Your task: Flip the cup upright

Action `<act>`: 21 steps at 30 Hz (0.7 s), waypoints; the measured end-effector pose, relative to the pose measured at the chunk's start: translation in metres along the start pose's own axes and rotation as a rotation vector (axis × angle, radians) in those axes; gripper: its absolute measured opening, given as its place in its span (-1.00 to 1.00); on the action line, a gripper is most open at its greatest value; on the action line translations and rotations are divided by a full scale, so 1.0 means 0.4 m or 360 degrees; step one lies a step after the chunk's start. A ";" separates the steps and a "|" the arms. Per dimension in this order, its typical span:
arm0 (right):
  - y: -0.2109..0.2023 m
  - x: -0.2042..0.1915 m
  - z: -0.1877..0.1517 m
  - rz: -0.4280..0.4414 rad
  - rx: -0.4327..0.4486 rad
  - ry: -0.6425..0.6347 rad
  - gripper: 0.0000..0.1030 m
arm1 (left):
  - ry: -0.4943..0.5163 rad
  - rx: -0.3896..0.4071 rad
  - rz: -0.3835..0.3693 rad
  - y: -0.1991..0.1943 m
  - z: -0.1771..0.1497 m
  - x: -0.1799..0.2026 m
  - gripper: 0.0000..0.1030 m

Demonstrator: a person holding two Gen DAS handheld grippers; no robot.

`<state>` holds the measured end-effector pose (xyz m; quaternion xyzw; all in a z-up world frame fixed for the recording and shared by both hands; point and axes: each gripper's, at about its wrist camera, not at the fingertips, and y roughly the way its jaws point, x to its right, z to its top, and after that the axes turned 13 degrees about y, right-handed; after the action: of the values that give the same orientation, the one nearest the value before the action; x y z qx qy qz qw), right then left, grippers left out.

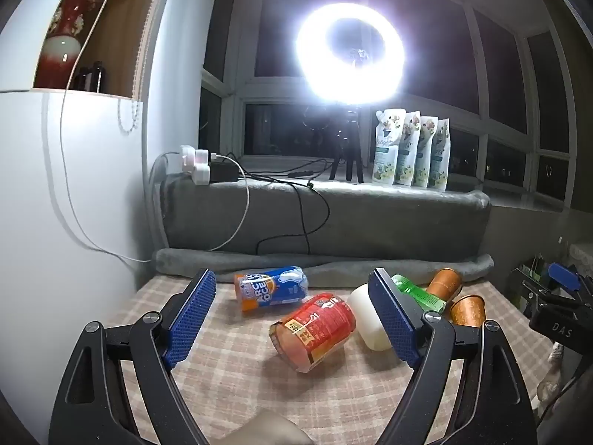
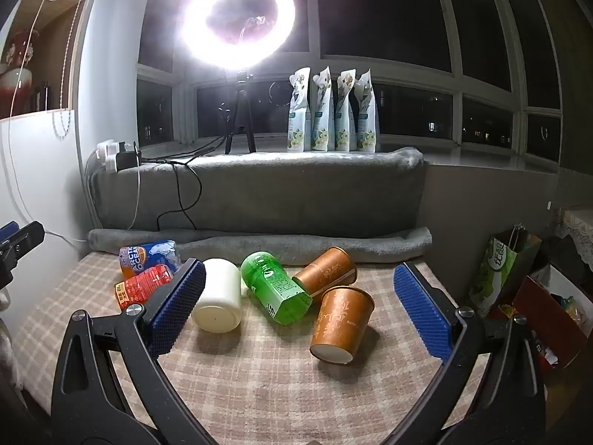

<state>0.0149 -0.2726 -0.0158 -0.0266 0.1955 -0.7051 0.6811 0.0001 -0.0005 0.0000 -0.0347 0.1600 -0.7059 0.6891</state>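
both tongs stand released, jaws wide, gripping nothing: left tongs [image 1: 292,319], right tongs [image 2: 300,307].

six containers lie on their sides on the checked tabletop [image 2: 259,389], clustered toward its far edge. the nearest paper cup [image 2: 343,322] lies toward the right side, between the right jaws. its closed base faces the near edge; its open rim points away toward the far edge and appears to lean on a second paper cup [image 2: 328,269]. long axis runs near-to-far, slightly tilted. a green bottle [image 2: 276,287] lies just beside it on the left; a white cup [image 2: 218,300] lies further left.

handling, as judged: paper cup, light, thin-walled, crushes easily, likely to roll. grip across the mid-body wall with light pressure, then rotate rim upward.
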 end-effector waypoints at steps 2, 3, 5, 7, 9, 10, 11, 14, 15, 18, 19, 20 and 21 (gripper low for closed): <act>-0.001 0.002 0.009 -0.0002 -0.0003 0.0002 1.00 | 0.0005 -0.0010 -0.0005 0.000 0.000 0.002 0.64; -0.002 0.003 0.008 0.0001 0.0003 0.0007 1.00 | -0.0019 0.0000 0.0000 0.000 -0.001 -0.001 0.64; -0.005 0.007 0.006 0.0007 0.0011 0.0020 1.00 | -0.0009 0.0001 0.0007 -0.001 0.000 0.001 0.64; -0.005 0.010 0.006 0.0004 0.0014 0.0021 1.00 | -0.0003 0.0006 0.0013 -0.004 0.000 0.002 0.64; -0.013 0.012 0.014 0.0002 0.0015 0.0022 1.00 | -0.0001 0.0007 0.0014 -0.007 0.000 0.003 0.64; -0.014 0.013 0.018 0.0002 0.0017 0.0022 1.00 | -0.0002 0.0007 0.0013 -0.009 0.000 0.004 0.64; -0.015 0.012 0.021 0.0001 0.0019 0.0019 1.00 | -0.0016 -0.0008 0.0002 0.009 -0.004 -0.004 0.64; -0.022 0.012 0.030 0.0001 0.0020 0.0013 1.00 | -0.0012 0.0003 0.0018 -0.002 0.003 -0.001 0.64; -0.023 0.009 0.023 -0.0002 0.0029 0.0016 1.00 | -0.0016 0.0000 0.0015 -0.002 0.006 -0.005 0.64; -0.022 0.011 0.018 -0.0001 0.0037 0.0020 1.00 | -0.0021 0.0010 0.0022 -0.008 0.014 -0.006 0.64; -0.021 0.011 0.018 -0.0003 0.0039 0.0022 1.00 | -0.0025 0.0014 0.0024 -0.011 0.016 -0.007 0.64; -0.037 0.007 0.028 0.0006 0.0042 0.0021 1.00 | -0.0029 0.0014 0.0025 -0.012 0.019 -0.009 0.64; -0.038 0.006 0.028 0.0007 0.0042 0.0021 1.00 | -0.0032 0.0015 0.0027 -0.012 0.022 -0.011 0.64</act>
<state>0.0036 -0.2777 -0.0012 -0.0124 0.1908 -0.7063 0.6816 -0.0020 0.0023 0.0103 -0.0372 0.1502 -0.7004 0.6968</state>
